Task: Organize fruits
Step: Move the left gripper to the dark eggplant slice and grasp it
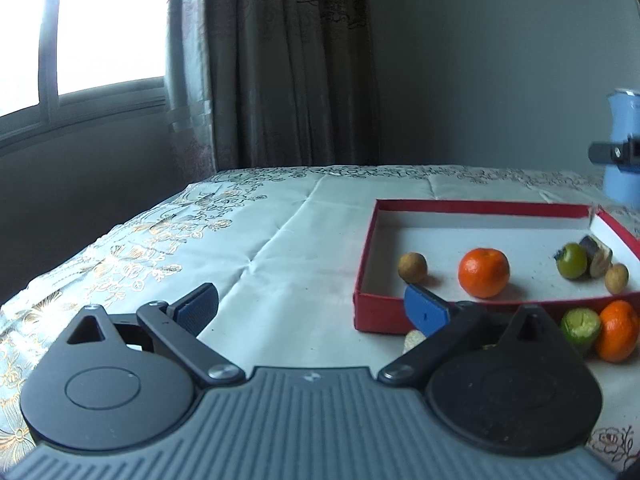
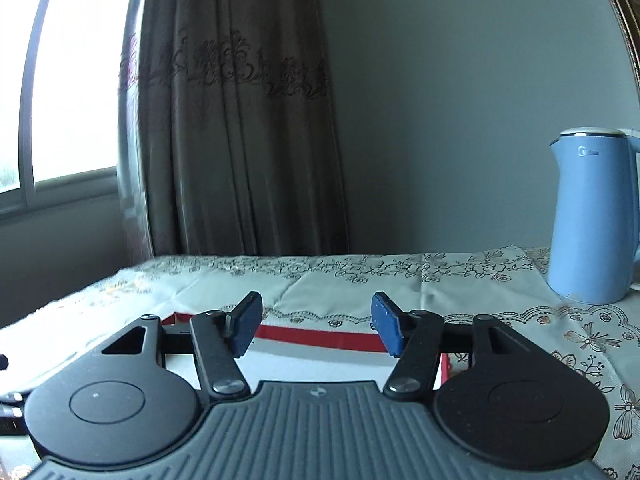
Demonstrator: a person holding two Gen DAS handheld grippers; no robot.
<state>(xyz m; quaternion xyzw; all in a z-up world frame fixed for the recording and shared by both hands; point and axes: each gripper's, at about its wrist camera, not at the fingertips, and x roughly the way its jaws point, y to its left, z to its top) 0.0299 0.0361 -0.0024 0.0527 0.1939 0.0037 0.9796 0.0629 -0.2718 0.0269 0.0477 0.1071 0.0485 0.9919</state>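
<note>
Wide-spread and empty, the left gripper [image 1: 312, 312] fills the lower frame; right of it, the red box [image 1: 376, 308] holds fruit, with an orange [image 1: 618, 330] outside at lower right. Right gripper [image 2: 316, 328] gapes empty above the box. A careless reach could roll the orange off.

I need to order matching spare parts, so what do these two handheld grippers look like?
Both look alike. The left gripper and right gripper each have a grey ribbed body, two round black discs, black link arms with silver screws, and fingers faced with textured blue pads. No cables or sleeves show.
</note>
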